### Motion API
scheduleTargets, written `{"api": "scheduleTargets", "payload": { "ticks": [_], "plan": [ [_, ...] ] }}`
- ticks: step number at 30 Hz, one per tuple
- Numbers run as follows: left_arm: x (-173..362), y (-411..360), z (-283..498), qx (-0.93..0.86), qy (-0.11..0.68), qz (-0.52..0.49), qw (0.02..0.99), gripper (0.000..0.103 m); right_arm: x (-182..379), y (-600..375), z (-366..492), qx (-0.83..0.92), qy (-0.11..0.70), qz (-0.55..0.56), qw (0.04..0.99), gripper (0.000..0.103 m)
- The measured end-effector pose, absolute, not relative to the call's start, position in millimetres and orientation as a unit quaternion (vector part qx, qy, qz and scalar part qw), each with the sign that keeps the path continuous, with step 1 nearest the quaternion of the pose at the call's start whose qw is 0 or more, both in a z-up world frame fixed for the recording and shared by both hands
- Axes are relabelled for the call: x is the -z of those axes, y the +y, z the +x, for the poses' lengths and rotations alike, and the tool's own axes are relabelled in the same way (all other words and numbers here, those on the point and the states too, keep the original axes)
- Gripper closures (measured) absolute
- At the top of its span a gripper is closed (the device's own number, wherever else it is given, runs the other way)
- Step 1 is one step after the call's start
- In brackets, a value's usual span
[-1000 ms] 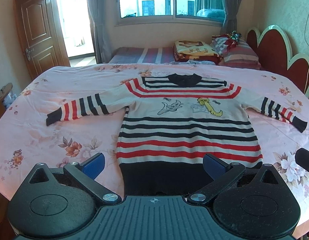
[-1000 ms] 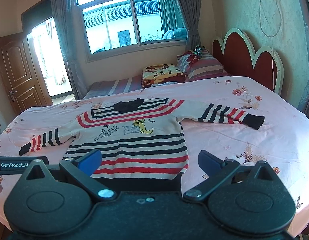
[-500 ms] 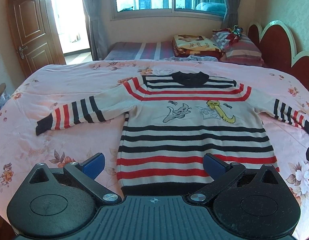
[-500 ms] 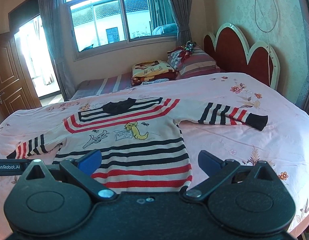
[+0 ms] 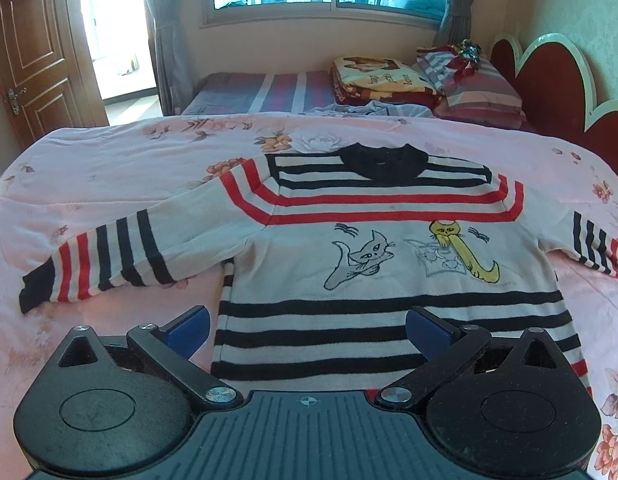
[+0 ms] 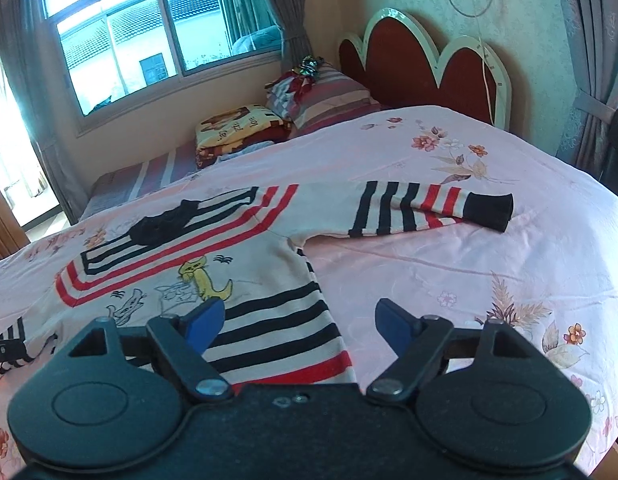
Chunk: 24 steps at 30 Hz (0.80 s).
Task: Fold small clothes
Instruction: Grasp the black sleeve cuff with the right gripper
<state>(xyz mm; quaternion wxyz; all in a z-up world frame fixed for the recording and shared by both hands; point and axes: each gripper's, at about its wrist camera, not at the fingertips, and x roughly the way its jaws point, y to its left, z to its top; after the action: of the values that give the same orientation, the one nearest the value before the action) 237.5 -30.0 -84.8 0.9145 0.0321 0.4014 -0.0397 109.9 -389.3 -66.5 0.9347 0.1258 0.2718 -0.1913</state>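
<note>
A wide bed (image 5: pixel 109 168) covered by a pink sheet with flower prints carries the striped sweater (image 5: pixel 389 280), which lies flat and face up with both sleeves spread out to the sides and its black collar toward the far edge. At the far side, near the scalloped red headboard (image 6: pixel 421 68), sit a folded blanket (image 5: pixel 381 80) and striped pillows (image 5: pixel 477 92).

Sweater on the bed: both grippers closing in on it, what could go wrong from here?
1. The right gripper has its jaws closing with the sweater side edge under them, nothing pinched; it may catch the pink bedsheet too.
2. The left gripper is open over the body, not an edge; a grab there could bunch the knit.
3. Both sleeves lie spread; lifting may drag them askew.
</note>
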Motion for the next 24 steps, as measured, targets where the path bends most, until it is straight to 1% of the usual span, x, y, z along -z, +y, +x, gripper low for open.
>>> {"api": "scheduleTargets", "payload": {
  "ticks": [4, 10, 16, 19, 22, 23, 24],
  "plan": [
    [99.4, -50.7, 264.1, 0.044, 0.410, 0.033, 0.910, 0.000, 81.1, -435.6, 132.9, 0.218, 0.278, 0.155, 0.922, 0.022],
    [126.4, -78.5, 304.2, 0.021, 0.430, -0.018, 0.902, 0.000, 111.2, -532.4, 177.7, 0.255, 0.290, 0.226, 0.894, 0.030],
    [153.5, -118.2, 339.8, 0.014, 0.443, 0.011, 0.896, 0.000, 139.4, -620.2, 207.9, 0.298, 0.292, 0.299, 0.858, 0.030],
    [159.7, -127.4, 347.1, 0.013, 0.445, 0.006, 0.896, 0.000, 152.6, -652.7, 215.5, 0.308, 0.284, 0.341, 0.842, 0.030],
    [164.9, -134.5, 352.4, 0.012, 0.448, 0.014, 0.894, 0.000, 156.8, -670.5, 220.2, 0.316, 0.253, 0.364, 0.839, 0.031],
    [166.5, -136.7, 353.2, 0.013, 0.450, 0.021, 0.893, 0.000, 155.8, -673.9, 222.9, 0.323, 0.248, 0.362, 0.839, 0.033],
    [167.7, -138.6, 354.2, 0.014, 0.451, 0.026, 0.892, 0.000, 155.8, -677.0, 225.6, 0.328, 0.240, 0.360, 0.840, 0.043]
  ]
}}
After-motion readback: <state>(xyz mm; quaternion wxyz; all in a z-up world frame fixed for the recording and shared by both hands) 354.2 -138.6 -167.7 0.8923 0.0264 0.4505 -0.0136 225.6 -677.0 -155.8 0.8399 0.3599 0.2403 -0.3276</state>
